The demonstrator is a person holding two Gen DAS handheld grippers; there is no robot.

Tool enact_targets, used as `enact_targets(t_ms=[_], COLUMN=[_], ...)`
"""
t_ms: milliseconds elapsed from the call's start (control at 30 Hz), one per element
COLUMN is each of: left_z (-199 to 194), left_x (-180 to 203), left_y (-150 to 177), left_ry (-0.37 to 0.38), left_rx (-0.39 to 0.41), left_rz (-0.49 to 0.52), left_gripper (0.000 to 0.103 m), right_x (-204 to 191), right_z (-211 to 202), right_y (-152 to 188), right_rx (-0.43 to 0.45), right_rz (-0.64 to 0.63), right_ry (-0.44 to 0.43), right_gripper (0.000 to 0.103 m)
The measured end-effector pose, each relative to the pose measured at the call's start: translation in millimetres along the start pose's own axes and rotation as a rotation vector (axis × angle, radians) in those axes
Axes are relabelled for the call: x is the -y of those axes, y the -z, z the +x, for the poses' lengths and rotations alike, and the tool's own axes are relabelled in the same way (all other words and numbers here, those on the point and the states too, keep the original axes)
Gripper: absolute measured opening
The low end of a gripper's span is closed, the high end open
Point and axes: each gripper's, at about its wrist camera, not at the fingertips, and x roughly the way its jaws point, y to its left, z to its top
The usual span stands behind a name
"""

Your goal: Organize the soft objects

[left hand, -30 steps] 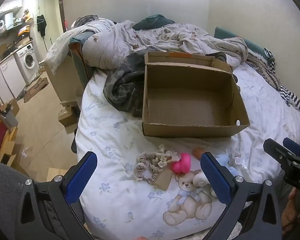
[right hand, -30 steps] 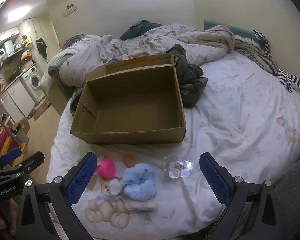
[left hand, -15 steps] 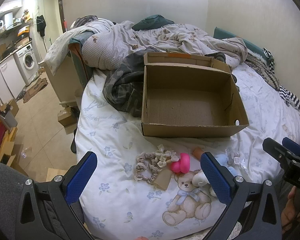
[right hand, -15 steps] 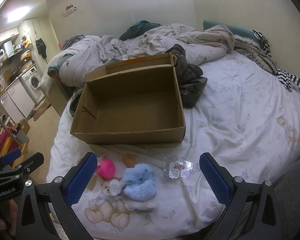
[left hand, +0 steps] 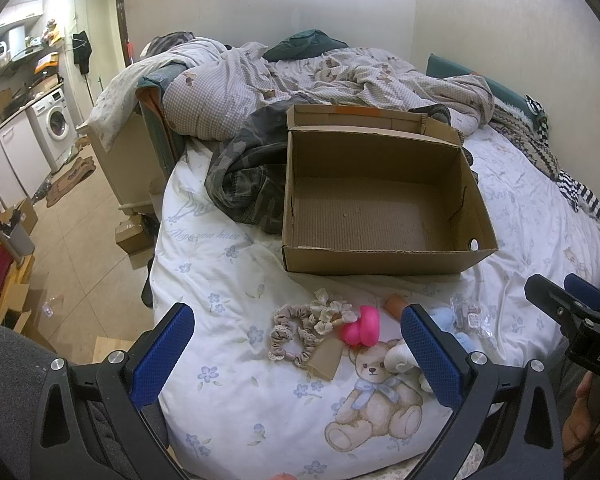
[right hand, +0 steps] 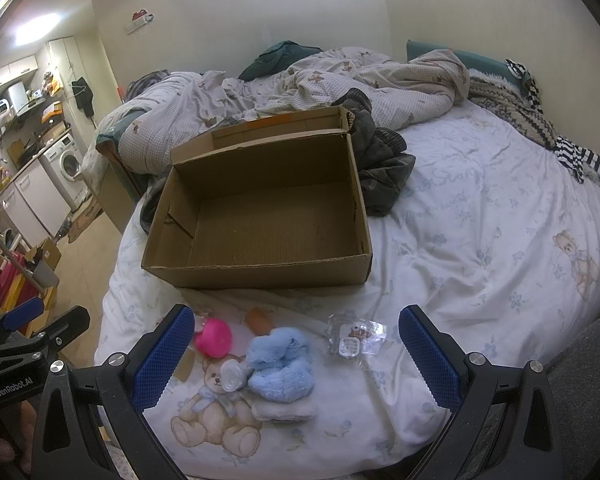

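An empty cardboard box (left hand: 380,216) (right hand: 260,232) stands open on the bed. In front of it lie beige scrunchies (left hand: 300,330), a pink soft ball (left hand: 362,326) (right hand: 213,337), a blue plush toy (right hand: 282,364) (left hand: 446,318) on a white cloth, and a clear wrapped packet (right hand: 352,338) (left hand: 470,316). My left gripper (left hand: 298,354) is open and empty above the scrunchies and ball. My right gripper (right hand: 292,356) is open and empty above the blue plush.
A white bedsheet (right hand: 480,248) with bear prints covers the bed. A dark camouflage garment (left hand: 248,184) lies by the box's left and far sides. A crumpled duvet (left hand: 300,76) fills the back. The bed edge drops to a tiled floor (left hand: 68,248) on the left.
Both grippers have shifted very slightly; the view is nearly unchanged. Nothing was picked up or moved.
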Motion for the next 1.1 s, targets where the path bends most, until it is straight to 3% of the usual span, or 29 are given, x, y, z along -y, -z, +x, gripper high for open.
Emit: enact_targets(t_ms=[1100], left_z=[-8.4], left_x=[12.7], left_y=[-1.5], left_ry=[0.001], left_rx=[0.005], left_rz=[0.007], left_gripper=[0.103], right_x=[-2.4], right_z=[2.9], right_y=[1.9], right_rx=[-0.003], right_rz=[-0.001], right_ry=[0.000], right_gripper=[0.103])
